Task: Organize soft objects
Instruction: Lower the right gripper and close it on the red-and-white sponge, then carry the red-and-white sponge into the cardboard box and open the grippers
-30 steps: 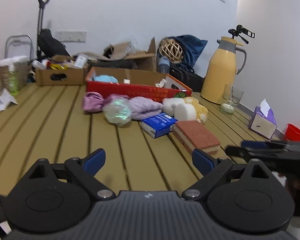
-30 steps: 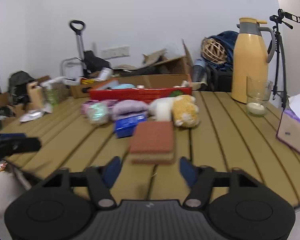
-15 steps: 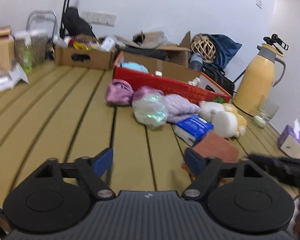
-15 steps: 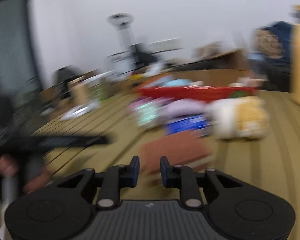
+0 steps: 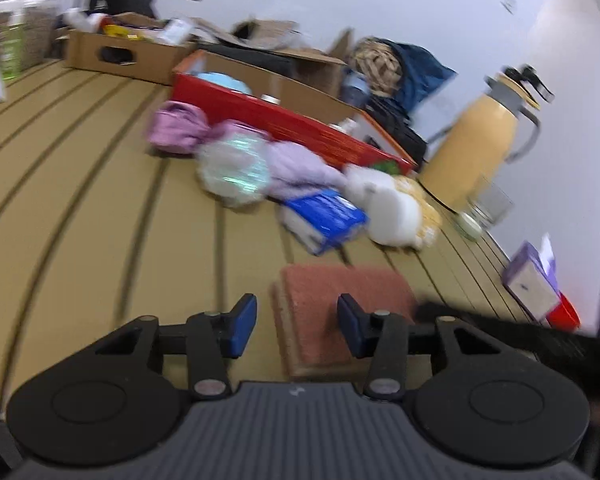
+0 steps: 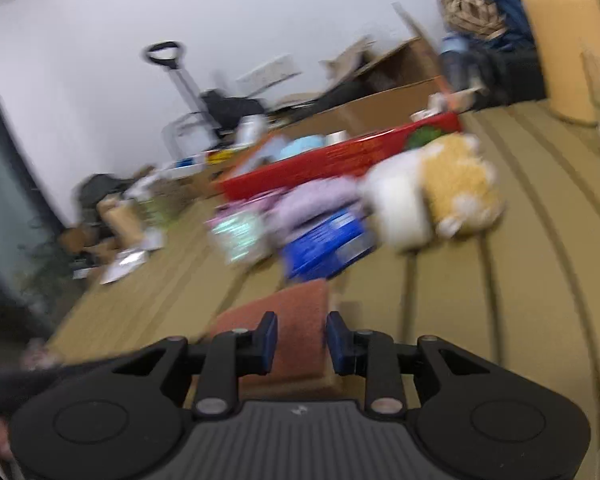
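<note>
Sponge: the red-topped sponge lies flat on the slatted table, nearest you of the whole pile and clear of the rest — likely why you have both tools aimed at it.
Pile behind the sponge: blue pack, white and yellow plush, lilac knit, shiny wrapped ball and pink pouch, bunched just in front of the red box.
Red box: beyond the sponge, open-topped with something pale blue inside — I judge it the place the soft things go.
Left gripper: your jaws have just been closing; they stand partly apart, the sponge's near left corner between them, pads not seen pressing. Holding nothing.
Right gripper: jaws narrowed to a small gap after closing, the sponge's near end showing through it; blur hides any contact, so I read it as not gripping.
Next, by my judgement: settle one tool over the sponge's edge before you squeeze; two on one soft block will only fight.
</note>
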A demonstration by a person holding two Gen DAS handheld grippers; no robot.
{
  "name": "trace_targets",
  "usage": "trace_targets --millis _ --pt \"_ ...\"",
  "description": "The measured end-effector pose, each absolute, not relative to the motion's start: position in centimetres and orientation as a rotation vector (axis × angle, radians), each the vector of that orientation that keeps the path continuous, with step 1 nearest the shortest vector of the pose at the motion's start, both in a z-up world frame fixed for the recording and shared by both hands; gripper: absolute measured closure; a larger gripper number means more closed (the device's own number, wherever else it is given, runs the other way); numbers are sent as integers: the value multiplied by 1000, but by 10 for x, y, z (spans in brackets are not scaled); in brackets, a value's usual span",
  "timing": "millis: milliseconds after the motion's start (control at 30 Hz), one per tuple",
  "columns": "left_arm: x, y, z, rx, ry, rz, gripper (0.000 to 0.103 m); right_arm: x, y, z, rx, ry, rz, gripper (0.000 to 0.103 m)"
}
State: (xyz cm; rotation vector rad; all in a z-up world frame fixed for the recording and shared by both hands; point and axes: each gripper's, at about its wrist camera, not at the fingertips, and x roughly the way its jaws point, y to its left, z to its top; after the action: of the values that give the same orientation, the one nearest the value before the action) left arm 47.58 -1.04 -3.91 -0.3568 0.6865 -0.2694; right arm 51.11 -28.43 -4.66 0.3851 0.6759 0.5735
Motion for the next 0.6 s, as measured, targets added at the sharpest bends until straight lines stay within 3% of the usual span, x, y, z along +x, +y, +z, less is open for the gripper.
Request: trace_targets --millis 167,500,600 --pt "471 -11 -34 -377 672 -299 55 492 -279 -43 318 667 485 73" --pt "476 -18 -44 -400 714 -332 57 497 -276 -67 494 692 492 69" --pt "482 -21 -25 -389 666 -357 62 505 -278 -61 513 693 482 76"
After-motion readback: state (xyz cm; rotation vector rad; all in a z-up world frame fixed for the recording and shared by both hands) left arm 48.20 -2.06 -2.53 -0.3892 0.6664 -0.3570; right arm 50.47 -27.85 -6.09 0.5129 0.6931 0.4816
